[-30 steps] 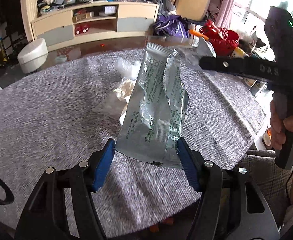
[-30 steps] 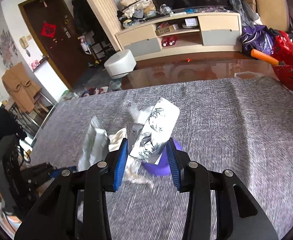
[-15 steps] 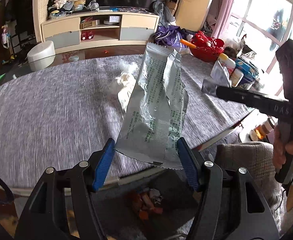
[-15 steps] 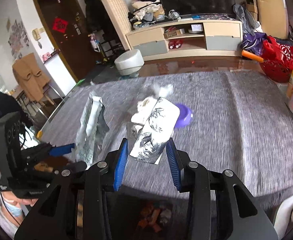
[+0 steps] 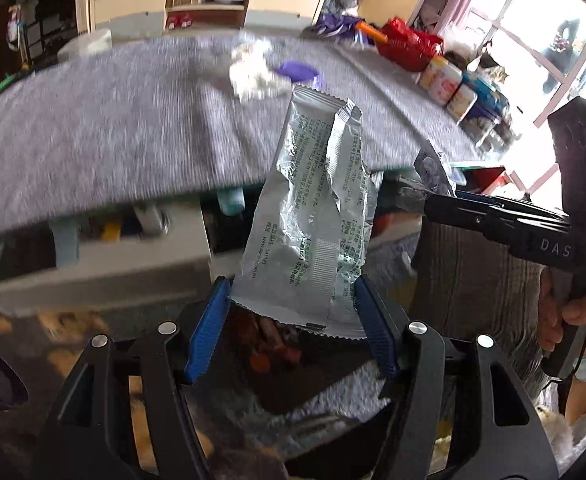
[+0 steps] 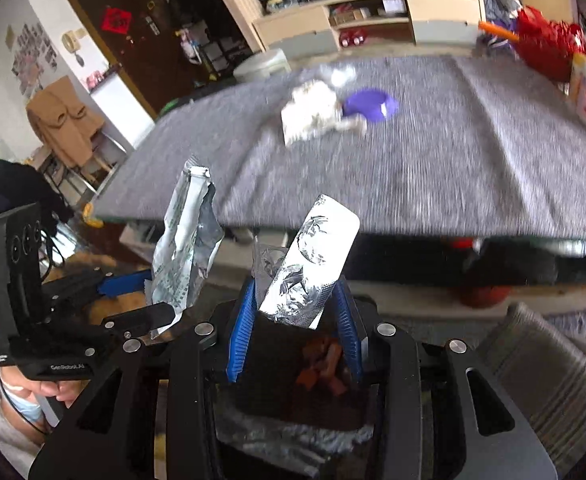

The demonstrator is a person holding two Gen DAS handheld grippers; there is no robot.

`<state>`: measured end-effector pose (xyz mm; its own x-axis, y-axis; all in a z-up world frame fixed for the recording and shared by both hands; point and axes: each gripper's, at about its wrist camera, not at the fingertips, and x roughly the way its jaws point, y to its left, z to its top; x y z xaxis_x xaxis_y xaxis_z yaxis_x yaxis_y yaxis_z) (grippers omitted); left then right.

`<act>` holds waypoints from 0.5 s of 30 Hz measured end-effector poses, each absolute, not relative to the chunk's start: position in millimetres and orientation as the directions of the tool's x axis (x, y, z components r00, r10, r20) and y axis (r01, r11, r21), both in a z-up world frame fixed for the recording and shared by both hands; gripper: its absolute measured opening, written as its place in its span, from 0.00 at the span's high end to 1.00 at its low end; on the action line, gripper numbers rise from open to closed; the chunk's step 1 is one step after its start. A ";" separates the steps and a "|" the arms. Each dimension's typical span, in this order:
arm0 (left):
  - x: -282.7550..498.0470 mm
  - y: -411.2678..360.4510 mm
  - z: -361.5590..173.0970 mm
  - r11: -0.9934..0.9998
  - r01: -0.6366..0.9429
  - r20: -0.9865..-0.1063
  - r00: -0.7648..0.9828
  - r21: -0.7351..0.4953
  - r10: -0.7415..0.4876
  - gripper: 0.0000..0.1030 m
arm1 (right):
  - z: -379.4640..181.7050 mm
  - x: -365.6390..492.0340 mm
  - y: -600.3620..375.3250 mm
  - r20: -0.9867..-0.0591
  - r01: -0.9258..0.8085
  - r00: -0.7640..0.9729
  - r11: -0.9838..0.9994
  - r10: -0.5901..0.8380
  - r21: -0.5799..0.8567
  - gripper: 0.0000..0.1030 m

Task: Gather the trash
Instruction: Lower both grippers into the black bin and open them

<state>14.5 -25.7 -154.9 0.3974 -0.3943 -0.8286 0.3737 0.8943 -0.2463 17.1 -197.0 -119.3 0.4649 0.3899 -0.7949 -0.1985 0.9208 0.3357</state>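
Your left gripper (image 5: 291, 312) is clamped on the lower edge of the foil wrapper (image 5: 313, 216), which stands up between the blue pads. Your right gripper (image 6: 293, 328) is pinched on the blister pack (image 6: 309, 264), with a scrap of clear film beside it. A second ago both tools were over the grey table (image 6: 433, 184); now both have pulled back off its near edge and dropped. Below the fingers sits a dark bin (image 6: 293, 396) with reddish scraps already inside. Judgement: carry is nearly finished, release comes next. Right load looks centred over the opening; left less certain. Tissue wad (image 6: 313, 114) and purple lid (image 6: 369, 106) remain on the table for later trips.
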 end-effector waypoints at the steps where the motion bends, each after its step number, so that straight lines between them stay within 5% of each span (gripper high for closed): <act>1: 11.2 -26.2 -161.4 0.896 0.370 -0.836 0.387 -0.247 -0.390 0.41 | -127.4 12.7 -194.7 -0.809 -0.193 0.455 0.928 0.373 0.319 0.61; 15: -0.2 -34.2 -236.0 0.918 0.314 -0.906 0.267 -0.241 -0.329 0.41 | -199.9 -2.5 -188.1 -0.878 -0.102 0.328 0.937 0.348 0.333 0.61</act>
<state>-0.2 -34.2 -236.0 0.2666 -0.3288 -0.9060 0.3136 0.9185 -0.2410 -2.5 -188.1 -199.9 0.3283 0.3478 -0.8782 -0.1024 0.9374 0.3329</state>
